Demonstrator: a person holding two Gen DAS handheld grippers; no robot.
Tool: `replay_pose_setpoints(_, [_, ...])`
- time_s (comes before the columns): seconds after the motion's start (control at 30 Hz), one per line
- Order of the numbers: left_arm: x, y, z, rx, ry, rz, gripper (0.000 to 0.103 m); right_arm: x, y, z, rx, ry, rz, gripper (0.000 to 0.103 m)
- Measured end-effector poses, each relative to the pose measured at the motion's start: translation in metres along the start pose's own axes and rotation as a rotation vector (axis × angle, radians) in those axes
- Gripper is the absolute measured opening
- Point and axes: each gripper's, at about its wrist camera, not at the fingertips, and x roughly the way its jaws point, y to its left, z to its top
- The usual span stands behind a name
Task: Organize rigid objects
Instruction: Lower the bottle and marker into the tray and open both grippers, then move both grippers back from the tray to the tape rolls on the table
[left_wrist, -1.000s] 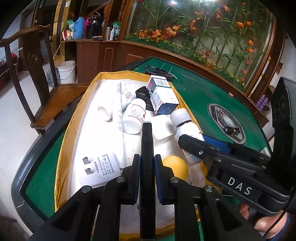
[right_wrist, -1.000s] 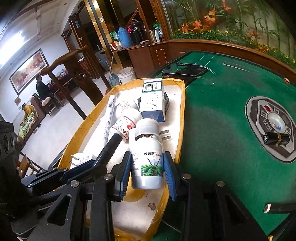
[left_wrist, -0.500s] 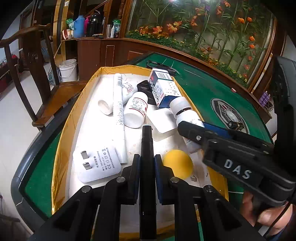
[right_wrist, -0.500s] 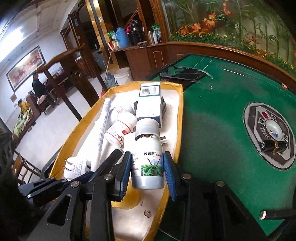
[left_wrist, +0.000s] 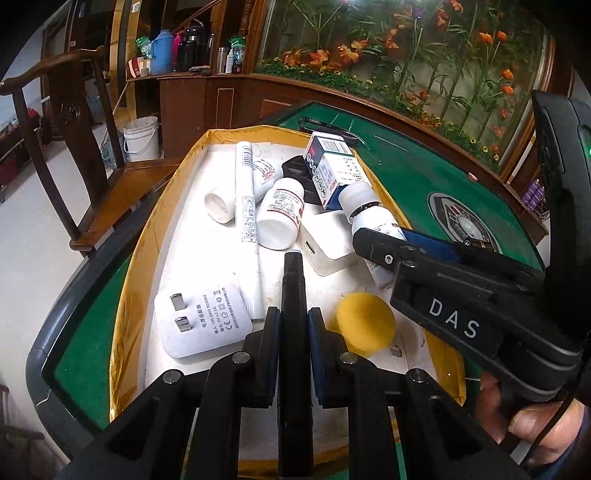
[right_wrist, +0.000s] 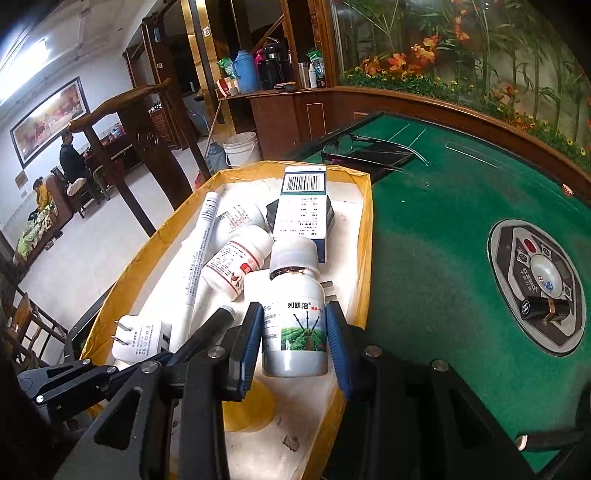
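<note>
At the bottom centre of the left wrist view the left tongs (left_wrist: 291, 334) are clamped on a slim black marker (left_wrist: 292, 288), gripped along its length so the tip juts forward over the tray, probably so it can be laid down lengthwise. At the bottom centre of the right wrist view the right tongs (right_wrist: 295, 334) are clamped on the lower body of a white pesticide bottle (right_wrist: 294, 314), which stands upright with its cap towards the far end, likely a hold that lets it be set down on its base. Both things hang over the near end of a gold-rimmed tray (left_wrist: 147, 236) lined in white. Just beyond the tongs lie a white plug adapter (left_wrist: 201, 323) with its prongs up and a yellow puck-shaped piece (left_wrist: 364, 325), then a long white tube (left_wrist: 245, 210), a white pill bottle (left_wrist: 280, 216) on its side, a flat white charger (left_wrist: 330, 249), and at the far end a blue and white carton (left_wrist: 334, 170) leaning on a dark object I cannot identify. The pile looks loose, so sorting seems far from finished. The tray rests on a green felt surface (right_wrist: 443, 258) with a round control panel (right_wrist: 537, 291) at the right of the frame and a pair of glasses (right_wrist: 369, 149) beyond it. Farther off stand a carved wooden chair (left_wrist: 59, 122), a white bucket (left_wrist: 142, 138), a counter with flasks, and a wall of painted flowers; two people sit at far left.
</note>
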Motion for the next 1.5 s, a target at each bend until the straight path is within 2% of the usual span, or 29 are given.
replay_pose_setpoints(0.3, [0.003,-0.001,-0.001,0.001,0.014,-0.006,0.017,0.001,0.003,0.000,-0.021,-0.003,-0.010,0.034])
replay_pose_setpoints(0.43, [0.003,0.001,-0.002,-0.006,0.015,-0.002,0.033,0.001,0.003,0.000,-0.024,-0.002,-0.009,0.034])
replay_pose_setpoints(0.77, [-0.006,0.000,0.001,-0.017,-0.007,-0.009,0.043,-0.002,-0.004,0.001,0.015,0.000,0.022,0.034])
replay_pose_setpoints(0.9, [-0.016,0.000,0.004,-0.016,-0.035,0.003,0.049,-0.014,-0.007,0.003,0.030,-0.054,0.030,0.044])
replay_pose_setpoints(0.97, [-0.019,0.001,0.004,-0.015,-0.047,0.011,0.052,-0.018,-0.008,0.004,0.036,-0.068,0.038,0.044])
replay_pose_setpoints(1.2, [-0.030,-0.001,0.006,-0.015,-0.069,0.006,0.053,-0.027,-0.014,0.005,0.056,-0.089,0.054,0.044])
replay_pose_setpoints(1.5, [-0.043,-0.017,0.008,0.032,-0.095,0.000,0.054,-0.049,-0.033,0.006,0.107,-0.113,0.065,0.048])
